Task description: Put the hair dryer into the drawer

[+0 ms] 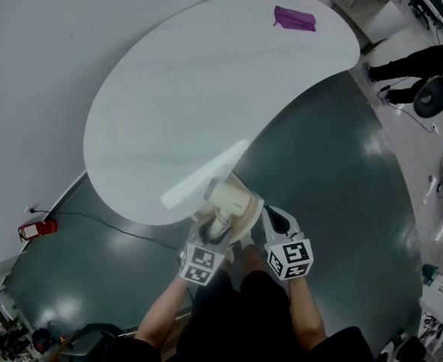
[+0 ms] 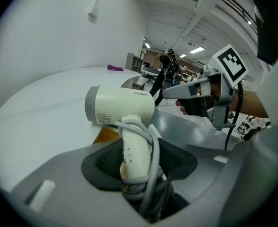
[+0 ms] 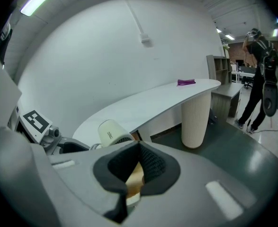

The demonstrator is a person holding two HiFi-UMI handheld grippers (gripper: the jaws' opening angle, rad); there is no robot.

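A white curved tabletop (image 1: 176, 96) spreads over a dark glossy floor (image 1: 334, 202) in the head view, with a purple item (image 1: 294, 19) at its far end, a red object (image 1: 38, 229) on the floor at left and a person (image 1: 410, 62) at right. At the table's near edge the hair dryer (image 1: 229, 196) hangs just above the wood-lined drawer (image 1: 256, 202). In the left gripper view, the left gripper (image 2: 139, 164) clamps the dryer's handle, the grey cord (image 2: 154, 150) wound around it; the right gripper (image 2: 191, 90) hovers just beside. In the right gripper view that gripper's pads meet at their tips on nothing, before a ribbed table pedestal (image 3: 195, 117).
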